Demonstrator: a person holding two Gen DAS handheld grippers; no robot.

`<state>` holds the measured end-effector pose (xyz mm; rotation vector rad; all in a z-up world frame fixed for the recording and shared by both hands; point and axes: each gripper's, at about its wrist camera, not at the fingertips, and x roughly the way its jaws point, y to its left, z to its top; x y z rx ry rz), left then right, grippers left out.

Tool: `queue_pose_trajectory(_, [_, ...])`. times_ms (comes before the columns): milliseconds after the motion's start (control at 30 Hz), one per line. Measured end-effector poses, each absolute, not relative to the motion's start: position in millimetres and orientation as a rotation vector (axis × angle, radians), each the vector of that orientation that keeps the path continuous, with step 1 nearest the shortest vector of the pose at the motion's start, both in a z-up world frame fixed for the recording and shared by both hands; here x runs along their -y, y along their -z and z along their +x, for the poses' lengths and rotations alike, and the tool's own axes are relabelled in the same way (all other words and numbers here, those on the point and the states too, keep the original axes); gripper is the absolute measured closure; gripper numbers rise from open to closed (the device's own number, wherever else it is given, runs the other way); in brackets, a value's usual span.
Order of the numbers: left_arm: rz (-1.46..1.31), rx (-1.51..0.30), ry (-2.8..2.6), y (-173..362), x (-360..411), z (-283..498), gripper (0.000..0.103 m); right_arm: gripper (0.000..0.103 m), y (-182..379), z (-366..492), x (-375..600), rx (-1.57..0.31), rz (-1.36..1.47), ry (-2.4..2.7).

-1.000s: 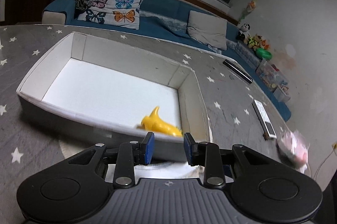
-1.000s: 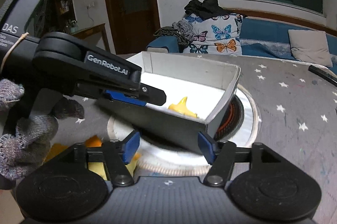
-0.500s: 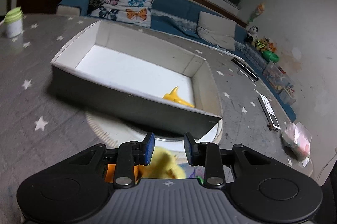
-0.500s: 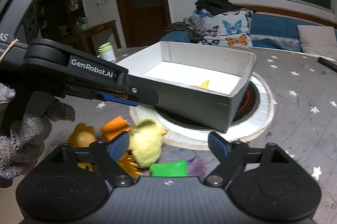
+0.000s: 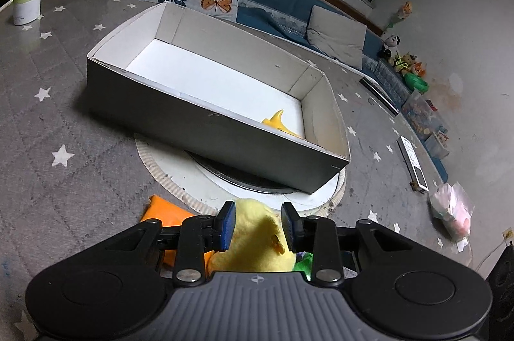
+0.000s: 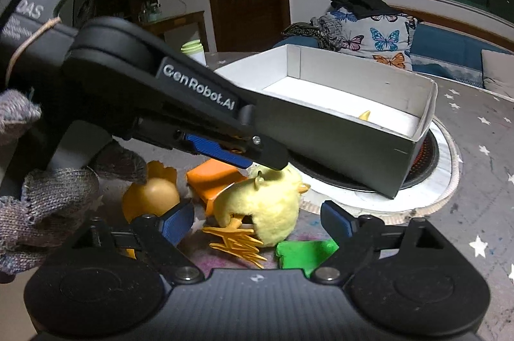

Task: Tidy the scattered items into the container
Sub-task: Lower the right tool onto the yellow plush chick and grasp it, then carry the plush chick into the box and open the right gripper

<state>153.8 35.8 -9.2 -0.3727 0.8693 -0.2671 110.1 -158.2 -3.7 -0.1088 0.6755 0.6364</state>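
A grey box with white inside (image 5: 205,129) stands on a round white mat; a yellow toy (image 5: 276,124) lies in its near right corner. My left gripper (image 5: 258,227) is open, its pads on either side of a yellow plush chick (image 5: 257,240) on the table. In the right wrist view the chick (image 6: 270,206) lies under the left gripper's tip (image 6: 257,154). My right gripper (image 6: 257,220) is open and empty just before the chick. An orange block (image 6: 213,177), an orange-yellow toy (image 6: 154,196) and a green piece (image 6: 305,251) lie beside it.
A white bottle with a green cap (image 5: 27,2) stands at the far left of the grey star-patterned table. A remote (image 5: 412,162) and a pink bag (image 5: 453,211) lie at the right. A sofa with cushions is behind.
Both grippers have pulled back from the box toward the near table edge. The left gripper has come down over the plush chick, which now sits between its pads.
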Motion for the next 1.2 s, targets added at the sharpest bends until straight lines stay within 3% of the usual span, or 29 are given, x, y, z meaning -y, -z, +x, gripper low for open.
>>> queue_pose_trajectory(200, [-0.382,-0.887,0.256,14,-35,160,0.069,0.016,13,115,151,-0.696,-0.125,-0.633])
queue_pose_trajectory(633, [-0.403,-0.908,0.243,22,-33,172,0.067,0.036,22,118,150,-0.724,-0.109,-0.647])
queue_pose_trajectory(933, [-0.416,-0.941,0.248,31,-29,180,0.058,0.036,24,123,162,-0.741,-0.069,-0.652])
queue_pose_trajectory(1200, [-0.440,-0.933,0.246,23,-32,177,0.061,0.036,20,123,160,-0.730,-0.071,-0.649])
